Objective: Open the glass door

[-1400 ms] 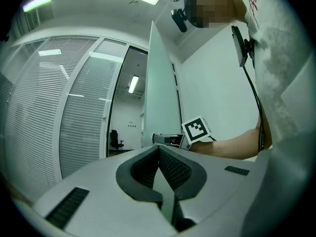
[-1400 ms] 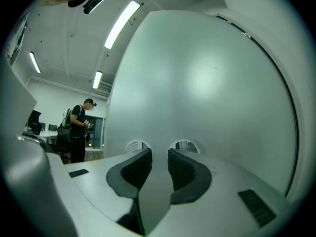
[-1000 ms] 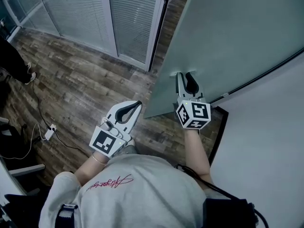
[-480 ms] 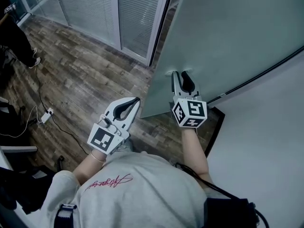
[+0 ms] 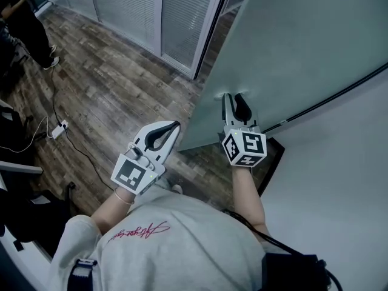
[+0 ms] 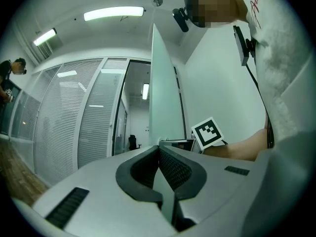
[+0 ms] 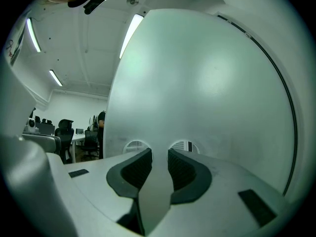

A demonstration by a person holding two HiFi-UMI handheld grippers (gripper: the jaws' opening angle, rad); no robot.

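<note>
- The glass door (image 5: 291, 47), frosted and pale green, stands ajar at the upper right of the head view. Its free edge runs down towards the wooden floor (image 5: 115, 90), and a white wall (image 5: 339, 180) lies to its right.
- The right gripper (image 5: 234, 97) points straight at the door's face, low down and near that free edge. Its jaws are spread with a clear gap and their tips are at the glass. Nothing sits between them but the door's surface.
- The left gripper (image 5: 176, 126) hovers just left of the door's lower edge, apart from the glass. Its jaws are pressed together and hold nothing.
- In the right gripper view the door (image 7: 197, 83) fills nearly the whole picture. Past its left edge are office chairs (image 7: 64, 132) and desks, which the head view does not show.
- In the left gripper view the door (image 6: 165, 102) appears edge-on as a narrow upright pane above the closed tips, beside blind-covered partitions (image 6: 64, 117).
- Only the head view shows a person (image 5: 24, 23) standing at the far left and a power strip (image 5: 59, 129) with its cable on the floor.
</note>
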